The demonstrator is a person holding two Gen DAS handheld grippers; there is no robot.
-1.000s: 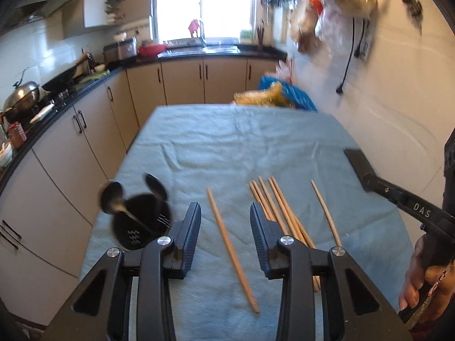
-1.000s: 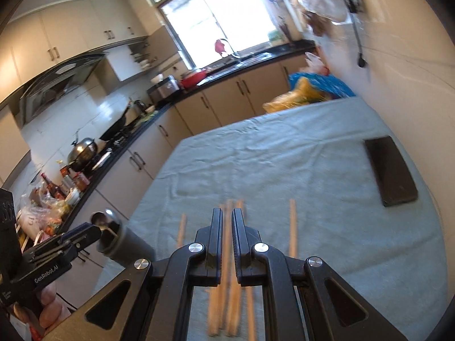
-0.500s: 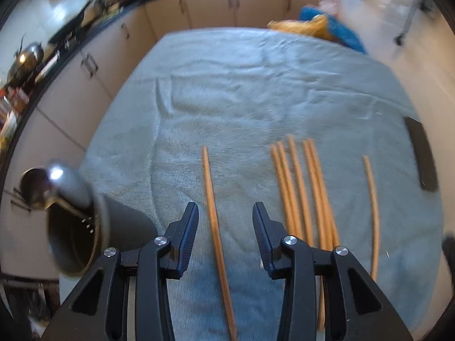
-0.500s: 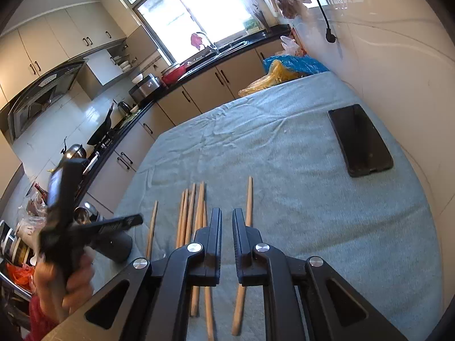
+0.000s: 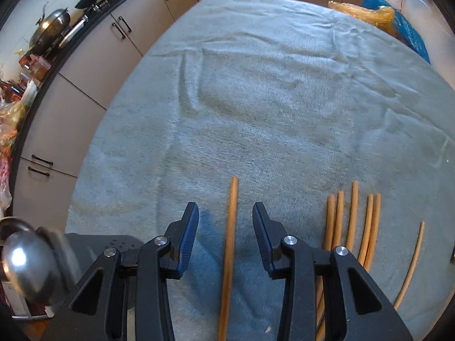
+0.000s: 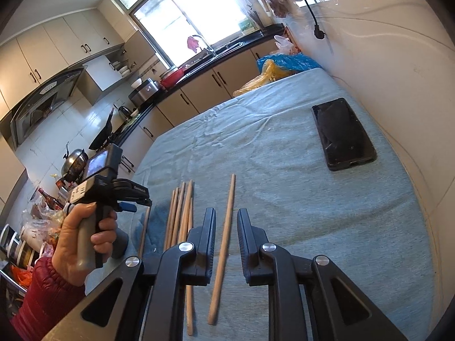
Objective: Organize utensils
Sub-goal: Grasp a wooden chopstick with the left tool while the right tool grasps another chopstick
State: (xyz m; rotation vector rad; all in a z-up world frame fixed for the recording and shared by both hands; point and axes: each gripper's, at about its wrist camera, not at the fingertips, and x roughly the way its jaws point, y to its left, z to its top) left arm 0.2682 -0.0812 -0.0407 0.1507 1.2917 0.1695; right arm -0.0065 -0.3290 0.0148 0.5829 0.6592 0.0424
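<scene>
The chopsticks (image 5: 229, 244) look like smooth wood. The table cloth (image 5: 256, 99) is soft, fuzzy and wrinkly. The spoon (image 5: 27, 272) is shiny metal. The phone (image 6: 342, 133) is glossy black.

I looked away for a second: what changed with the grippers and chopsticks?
The left gripper dropped low, open astride the lone chopstick. The right gripper opened its jaws around the rightmost chopstick. Nothing is grasped; the chopsticks and phone stayed put.
</scene>
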